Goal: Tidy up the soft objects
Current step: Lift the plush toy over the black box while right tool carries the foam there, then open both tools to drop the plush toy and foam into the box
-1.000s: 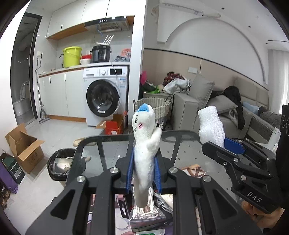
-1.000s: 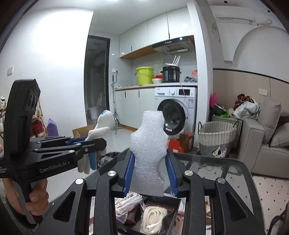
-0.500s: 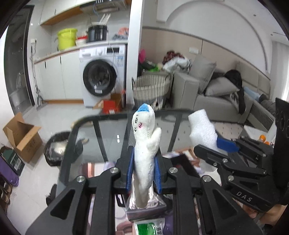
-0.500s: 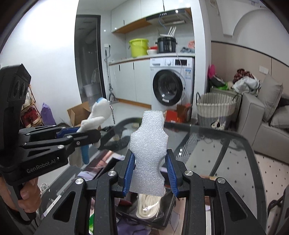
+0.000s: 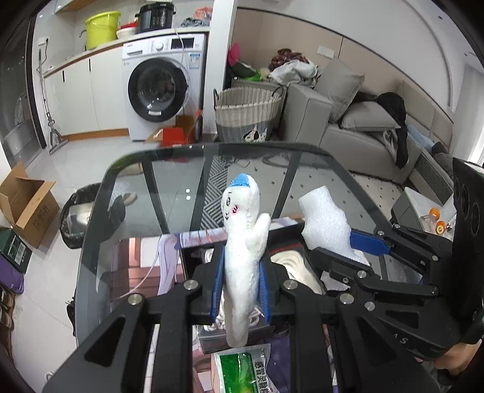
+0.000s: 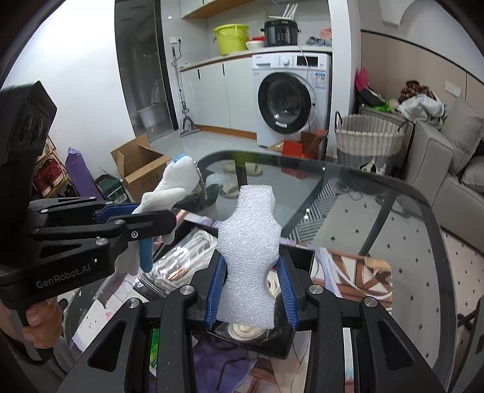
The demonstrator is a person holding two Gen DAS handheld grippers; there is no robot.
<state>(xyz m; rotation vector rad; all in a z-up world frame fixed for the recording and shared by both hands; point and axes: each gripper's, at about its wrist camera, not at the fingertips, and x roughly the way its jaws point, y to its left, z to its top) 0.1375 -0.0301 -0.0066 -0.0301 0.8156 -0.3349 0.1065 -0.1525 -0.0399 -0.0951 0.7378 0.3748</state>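
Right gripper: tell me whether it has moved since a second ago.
Yes. The right gripper, shut on the foam piece, has dipped: the washing machine sits higher in its view, with more glass table showing.

two wrist views, shared glass table (image 5: 145,193)

Beyond the far edge of the glass table (image 5: 127,193) I see a white washing machine (image 5: 163,87) with a yellow-green bucket (image 5: 101,28) on the counter above it. A woven laundry basket (image 5: 248,112) stands near the table's far right corner, beside a grey sofa (image 5: 363,133). Off its left edge sit an open cardboard box (image 5: 27,205) and a black bin (image 5: 75,217).
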